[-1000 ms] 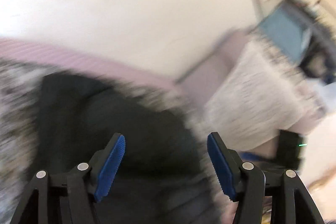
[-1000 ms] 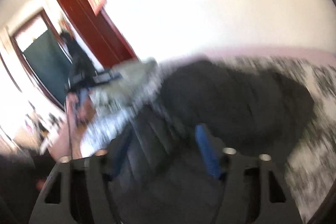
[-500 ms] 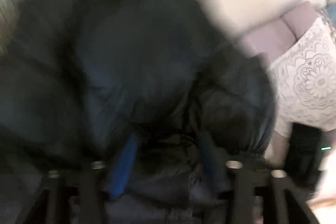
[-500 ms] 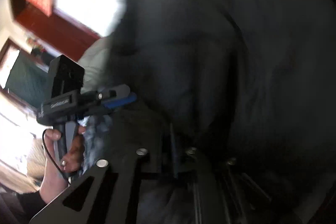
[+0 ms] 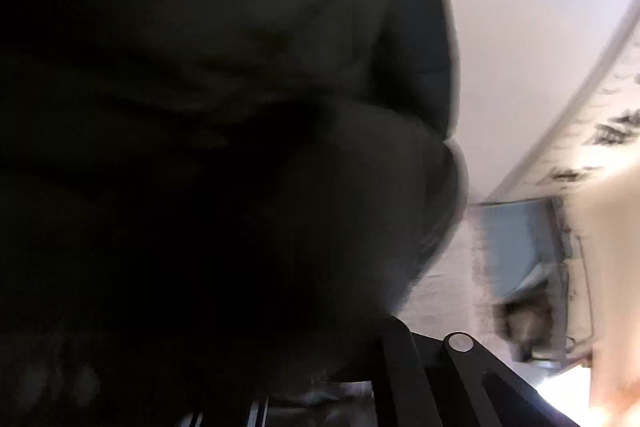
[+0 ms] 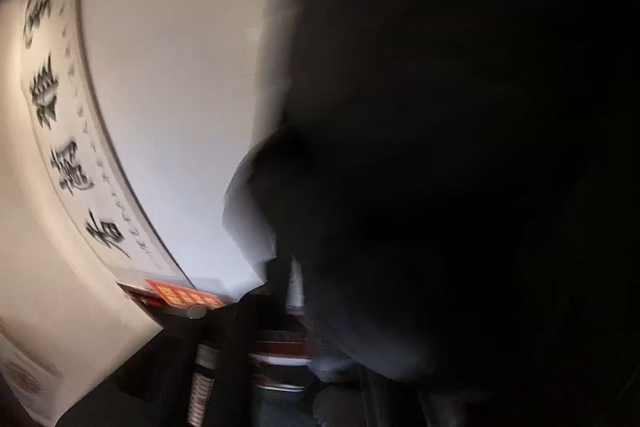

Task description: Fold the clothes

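A dark puffy jacket [image 5: 208,115] fills most of the left wrist view and hangs right in front of the camera. It covers the left gripper's fingers; only part of its black frame [image 5: 432,371] shows at the bottom. The same jacket [image 6: 460,147] fills the right half of the right wrist view and hides the right gripper's fingertips; part of its black frame [image 6: 224,347] shows at the bottom. Both cameras are tilted up toward the wall. The fabric drapes over both grippers, and whether the jaws clamp it is hidden.
A white wall [image 5: 528,27] is behind the jacket. A calligraphy scroll [image 6: 68,147] hangs on the wall, also at the right edge of the left wrist view [image 5: 600,131]. A red door frame with a red sign [image 6: 180,293] is low in the right wrist view.
Both grippers closed in on the jacket on the sofa and have swung upward with it. The sofa has left both views; the jacket now blocks both cameras.
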